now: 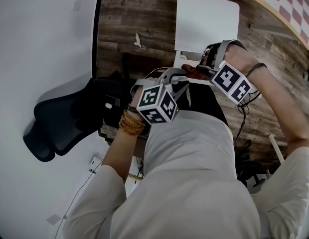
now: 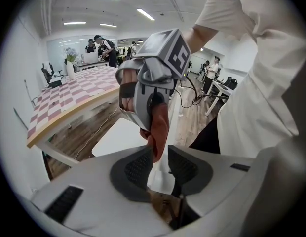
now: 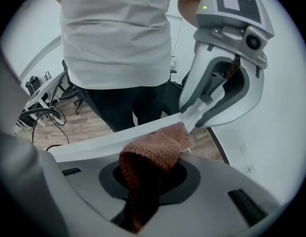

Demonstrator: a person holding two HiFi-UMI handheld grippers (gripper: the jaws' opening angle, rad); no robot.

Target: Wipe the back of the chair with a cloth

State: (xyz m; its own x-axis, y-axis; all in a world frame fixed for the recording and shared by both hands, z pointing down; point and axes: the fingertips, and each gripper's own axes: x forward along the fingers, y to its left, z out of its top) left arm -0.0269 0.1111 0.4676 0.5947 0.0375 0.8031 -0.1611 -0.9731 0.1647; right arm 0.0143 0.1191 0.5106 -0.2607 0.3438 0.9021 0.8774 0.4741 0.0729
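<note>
A white chair stands in front of me, its seat (image 1: 207, 24) (image 2: 121, 137) on the far side of its thin white back (image 3: 94, 141) (image 2: 160, 174). My right gripper (image 1: 202, 69) (image 3: 148, 174) is shut on a rust-brown cloth (image 3: 153, 152) (image 2: 159, 127) (image 1: 190, 72), which bulges out of the jaws and rests on the back's top edge. Facing it, my left gripper (image 1: 182, 81) (image 2: 159, 167) (image 3: 192, 120) has its pads closed on that same top edge, right beside the cloth's tip.
A black office chair (image 1: 70, 118) sits low at my left beside a white desk top (image 1: 40, 44). A checkered table (image 1: 289, 4) (image 2: 74, 93) lies beyond the chair. Cables (image 1: 241, 128) trail on the wood floor. Several people (image 2: 101, 46) stand far off.
</note>
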